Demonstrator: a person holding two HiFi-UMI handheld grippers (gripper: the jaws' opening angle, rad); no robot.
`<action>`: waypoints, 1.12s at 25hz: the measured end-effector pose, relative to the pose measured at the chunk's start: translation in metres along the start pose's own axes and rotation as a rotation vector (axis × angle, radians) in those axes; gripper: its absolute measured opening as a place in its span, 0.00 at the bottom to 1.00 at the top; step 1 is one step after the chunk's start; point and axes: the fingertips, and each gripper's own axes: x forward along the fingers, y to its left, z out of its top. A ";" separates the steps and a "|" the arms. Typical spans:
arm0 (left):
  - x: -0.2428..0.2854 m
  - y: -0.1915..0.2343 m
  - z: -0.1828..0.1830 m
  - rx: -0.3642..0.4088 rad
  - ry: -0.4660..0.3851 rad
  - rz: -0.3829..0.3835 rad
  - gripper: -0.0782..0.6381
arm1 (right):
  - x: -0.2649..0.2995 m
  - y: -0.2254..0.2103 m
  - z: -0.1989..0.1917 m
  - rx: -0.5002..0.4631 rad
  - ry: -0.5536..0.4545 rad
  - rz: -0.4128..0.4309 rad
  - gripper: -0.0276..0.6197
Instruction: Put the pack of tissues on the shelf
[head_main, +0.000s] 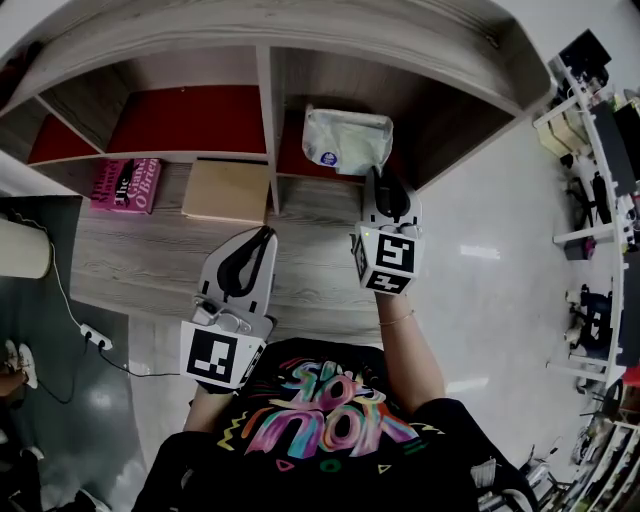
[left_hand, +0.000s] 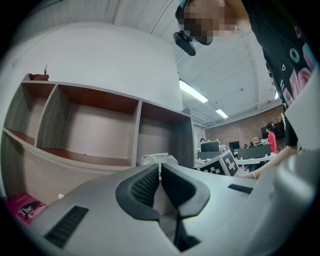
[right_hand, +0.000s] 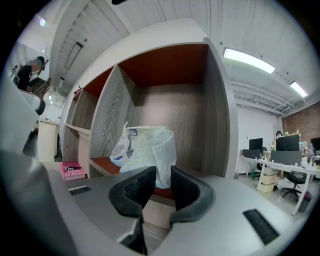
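The pack of tissues (head_main: 345, 140), a white-green plastic bundle, rests on the red floor of the right compartment of the wooden shelf (head_main: 268, 120). My right gripper (head_main: 380, 178) sits just in front of the pack, open, with a clear gap between its pads. In the right gripper view the pack (right_hand: 145, 150) stands upright right behind the right gripper (right_hand: 162, 176), and its plastic edge shows through the gap. My left gripper (head_main: 262, 236) hangs lower and to the left, shut and empty. In the left gripper view the left gripper (left_hand: 160, 171) points at the pack (left_hand: 159, 159) further off.
A pink book (head_main: 127, 185) and a tan flat board (head_main: 228, 190) lie on the wooden ledge below the left compartments. A power strip with its cable (head_main: 95, 338) lies on the dark floor at the left. Desks and people fill the room behind.
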 end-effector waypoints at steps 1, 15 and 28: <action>0.000 0.000 -0.001 -0.001 0.000 0.002 0.16 | 0.000 0.000 -0.001 0.003 0.003 0.005 0.19; -0.002 -0.001 -0.001 0.010 -0.006 0.018 0.16 | -0.010 -0.006 0.005 0.052 -0.034 0.034 0.26; 0.000 0.002 0.000 0.009 -0.006 0.015 0.16 | -0.031 -0.005 0.035 0.086 -0.113 0.076 0.29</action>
